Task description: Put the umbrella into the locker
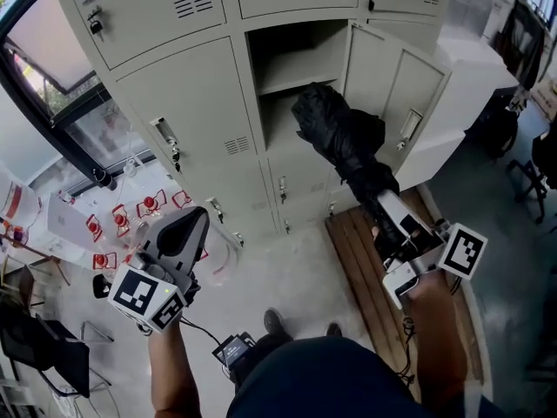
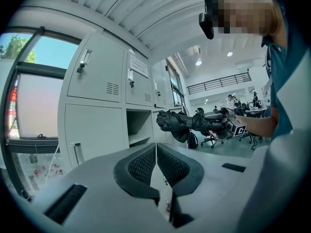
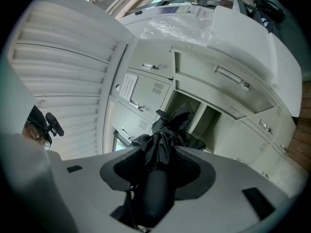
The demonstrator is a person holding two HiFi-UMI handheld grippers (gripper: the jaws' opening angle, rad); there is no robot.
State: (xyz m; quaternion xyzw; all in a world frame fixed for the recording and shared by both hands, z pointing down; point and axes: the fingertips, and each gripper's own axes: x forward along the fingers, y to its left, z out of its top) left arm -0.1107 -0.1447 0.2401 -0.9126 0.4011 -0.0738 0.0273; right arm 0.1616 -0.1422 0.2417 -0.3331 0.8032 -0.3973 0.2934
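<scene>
A folded black umbrella [image 1: 345,142] hangs in the air, its tip at the mouth of the open locker [image 1: 291,77]. My right gripper [image 1: 389,218] is shut on the umbrella's handle end, below and right of the opening. In the right gripper view the umbrella [image 3: 165,140] runs out from between the jaws toward the locker's dark compartment [image 3: 194,115]. The locker door [image 1: 392,90] stands swung open to the right. My left gripper [image 1: 185,231] is shut and empty, low at the left, away from the locker. The left gripper view shows the umbrella [image 2: 187,123] from the side.
Grey lockers [image 1: 187,111] fill the wall, their other doors shut. A wooden pallet [image 1: 361,259] lies on the floor below the open door. Red-and-white items [image 1: 144,207] lie on the floor at left. Office chairs [image 1: 535,177] stand at the far right.
</scene>
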